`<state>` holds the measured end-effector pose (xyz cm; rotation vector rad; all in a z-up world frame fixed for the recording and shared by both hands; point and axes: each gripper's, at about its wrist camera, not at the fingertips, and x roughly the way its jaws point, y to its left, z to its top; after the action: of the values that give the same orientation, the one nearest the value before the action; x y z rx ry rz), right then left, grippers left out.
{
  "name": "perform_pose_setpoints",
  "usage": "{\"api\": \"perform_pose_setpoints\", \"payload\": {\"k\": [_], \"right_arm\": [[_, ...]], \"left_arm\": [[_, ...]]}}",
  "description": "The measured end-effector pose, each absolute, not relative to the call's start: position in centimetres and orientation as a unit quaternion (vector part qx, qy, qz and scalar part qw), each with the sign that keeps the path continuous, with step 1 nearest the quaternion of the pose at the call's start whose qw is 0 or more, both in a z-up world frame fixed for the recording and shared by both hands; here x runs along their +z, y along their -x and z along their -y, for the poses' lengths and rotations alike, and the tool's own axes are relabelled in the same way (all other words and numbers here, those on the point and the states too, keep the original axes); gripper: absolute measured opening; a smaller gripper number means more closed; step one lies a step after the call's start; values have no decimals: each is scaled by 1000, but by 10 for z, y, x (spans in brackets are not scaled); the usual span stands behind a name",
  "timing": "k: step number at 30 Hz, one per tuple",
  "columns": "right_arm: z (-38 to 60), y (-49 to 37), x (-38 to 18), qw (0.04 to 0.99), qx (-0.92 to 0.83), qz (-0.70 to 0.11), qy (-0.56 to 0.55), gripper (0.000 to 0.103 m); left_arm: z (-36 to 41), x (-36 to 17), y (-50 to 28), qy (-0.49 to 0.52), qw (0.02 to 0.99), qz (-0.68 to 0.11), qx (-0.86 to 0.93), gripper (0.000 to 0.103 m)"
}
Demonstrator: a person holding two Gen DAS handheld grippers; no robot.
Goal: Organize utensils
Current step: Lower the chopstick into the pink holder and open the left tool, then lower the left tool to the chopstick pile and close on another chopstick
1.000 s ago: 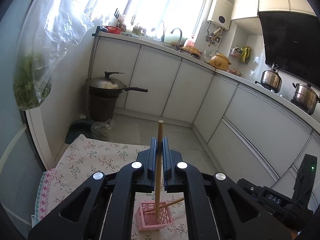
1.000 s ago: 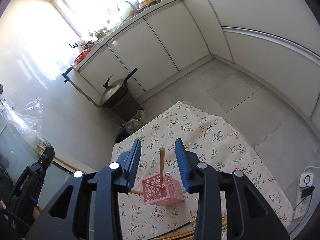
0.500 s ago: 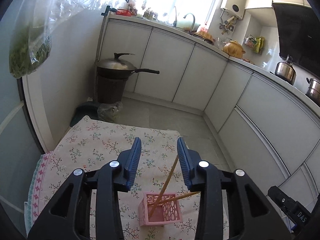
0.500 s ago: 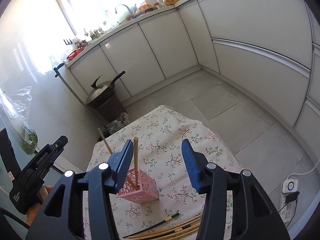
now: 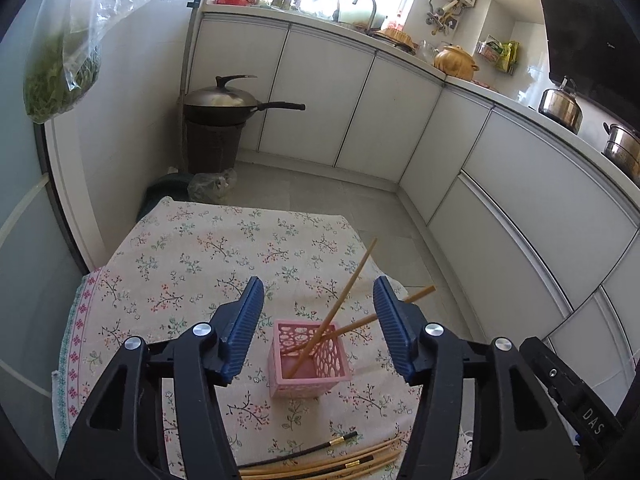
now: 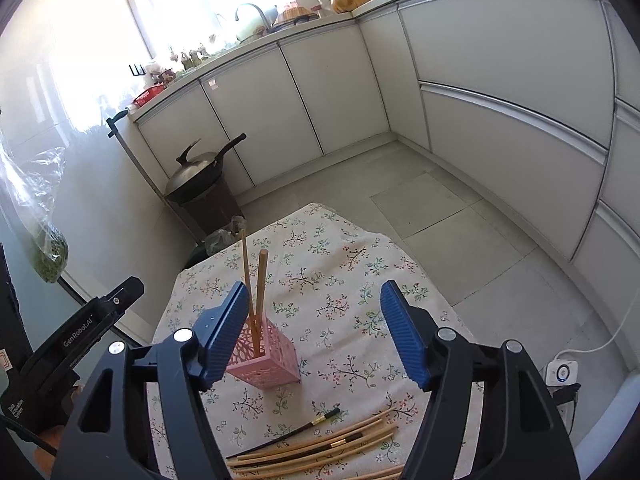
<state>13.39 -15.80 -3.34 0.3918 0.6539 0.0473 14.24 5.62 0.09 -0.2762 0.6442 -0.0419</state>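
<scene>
Pink holder (image 5: 308,356) upright mid desk (image 5: 192,248), floral cloth. Two wooden chopsticks (image 5: 344,292) inside holder, leaning out past its rim: done part. Loose chopstick pile (image 6: 320,446) flat on desk near front of holder, several wooden plus dark ones: most work left, by my read. Left gripper (image 5: 318,324) fingers spreading, nothing pinched, holder beyond gap. Right gripper (image 6: 316,332) fingers spreading, empty, above pile.
</scene>
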Motion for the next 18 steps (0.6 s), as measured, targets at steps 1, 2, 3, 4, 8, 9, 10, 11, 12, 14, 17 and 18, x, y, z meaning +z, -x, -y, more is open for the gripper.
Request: {"api": "perform_pose_setpoints", "payload": {"k": [1, 2, 3, 4, 8, 9, 10, 11, 12, 14, 17, 18], "right_arm": [[158, -130, -34, 930, 20, -317, -188, 72], [159, -126, -34, 931, 15, -315, -184, 74], [160, -122, -34, 932, 12, -314, -182, 75], [162, -119, -36, 932, 10, -314, -180, 77], [170, -105, -40, 932, -2, -316, -177, 89], [173, -101, -42, 932, -6, -316, -176, 90], [175, -97, -43, 932, -9, -317, -174, 93], [177, -94, -45, 932, -12, -319, -171, 95], [179, -91, -47, 932, -15, -322, -166, 95], [182, -85, -50, 932, -23, -327, -157, 96], [188, -75, -56, 930, -33, -335, -147, 96], [189, -72, -57, 929, -37, -339, -144, 96]], "left_arm": [[-53, 1, -139, 132, 939, -316, -23, 57], [-51, 1, -136, 128, 940, -316, -25, 59], [-48, 2, -132, 123, 941, -315, -26, 61], [-46, 2, -129, 119, 941, -315, -29, 62], [-38, -5, -116, 104, 940, -324, -35, 72], [-36, -8, -114, 102, 939, -327, -36, 74], [-34, -11, -111, 99, 937, -332, -39, 75], [-32, -13, -109, 96, 936, -335, -40, 76], [-30, -15, -107, 91, 936, -339, -43, 78], [-25, -19, -103, 80, 934, -346, -48, 84], [-18, -23, -97, 72, 931, -353, -63, 92], [-15, -25, -96, 67, 928, -359, -71, 94]]}}
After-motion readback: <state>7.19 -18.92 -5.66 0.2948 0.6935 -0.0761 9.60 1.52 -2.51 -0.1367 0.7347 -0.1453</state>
